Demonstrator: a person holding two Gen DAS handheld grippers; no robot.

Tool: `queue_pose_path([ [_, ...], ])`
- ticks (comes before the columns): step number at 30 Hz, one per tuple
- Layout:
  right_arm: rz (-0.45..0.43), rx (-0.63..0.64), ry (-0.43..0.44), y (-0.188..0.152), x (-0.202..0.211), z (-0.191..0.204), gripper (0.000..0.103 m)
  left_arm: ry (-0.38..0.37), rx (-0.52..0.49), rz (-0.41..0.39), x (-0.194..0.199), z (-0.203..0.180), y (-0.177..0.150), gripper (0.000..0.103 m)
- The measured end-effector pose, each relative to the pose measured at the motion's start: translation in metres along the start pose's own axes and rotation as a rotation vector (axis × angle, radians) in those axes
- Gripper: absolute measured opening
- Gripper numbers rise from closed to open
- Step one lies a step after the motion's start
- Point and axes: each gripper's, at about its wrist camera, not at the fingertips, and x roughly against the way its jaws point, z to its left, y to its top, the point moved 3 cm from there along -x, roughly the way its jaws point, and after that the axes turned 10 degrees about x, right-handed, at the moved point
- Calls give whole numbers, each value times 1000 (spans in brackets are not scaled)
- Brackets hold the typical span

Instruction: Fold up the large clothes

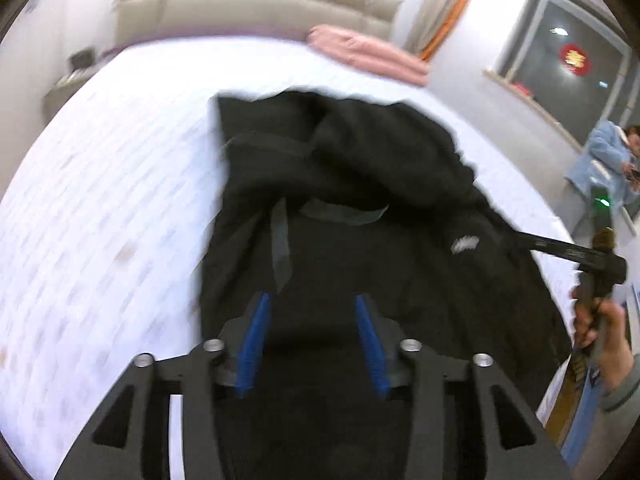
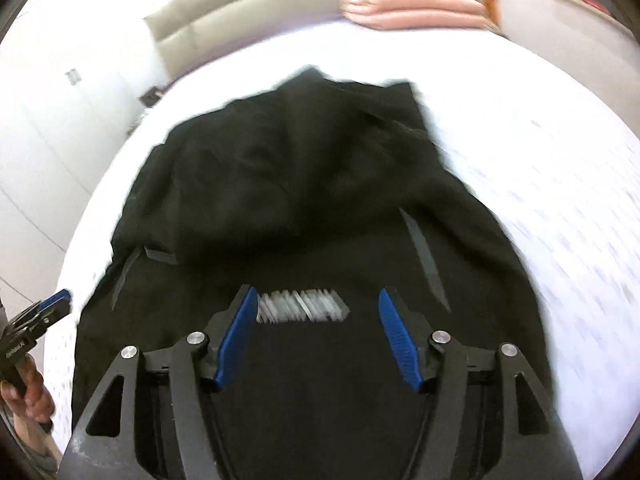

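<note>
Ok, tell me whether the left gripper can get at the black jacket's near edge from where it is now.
Probably yes. The left gripper is open and hangs right over the black jacket spread on the white patterned bedsheet, with nothing between its blue finger pads and the cloth.

The bed (image 1: pixel 100 184) carries everything, under a white sheet with a faint, blurred pattern. A black jacket (image 1: pixel 360 184) lies rumpled across its middle, its far part bunched in folds, reaching the near edge. A folded pink blanket (image 1: pixel 368 54) rests at the far end, just before the beige headboard (image 1: pixel 248 4).
</note>
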Motion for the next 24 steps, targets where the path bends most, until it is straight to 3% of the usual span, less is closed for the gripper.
queue_pose_path([
  [2, 56, 16, -61, -30, 15, -21, 79, 14, 57, 40, 9, 23, -21, 50],
  [5, 110, 15, -132, -74, 31, -54, 79, 28, 169, 82, 22, 60, -52, 50],
  [9, 118, -90, -108, -113, 43, -92, 79, -86, 289, 110, 31, 79, -84, 50],
  [12, 96, -109, -113, -125, 53, -103, 79, -137, 315, 163, 24, 79, -101, 50],
  [15, 107, -123, -109, -132, 58, -112, 79, -140, 316, 235, 11, 73, -111, 50],
  [20, 129, -127, -96, -150, 59, -119, 80, -159, 320, 256, 5, 68, -122, 51],
  [24, 142, -160, -19, -177, 55, -125, 81, -194, 347, 279, 7, 70, -128, 52],
])
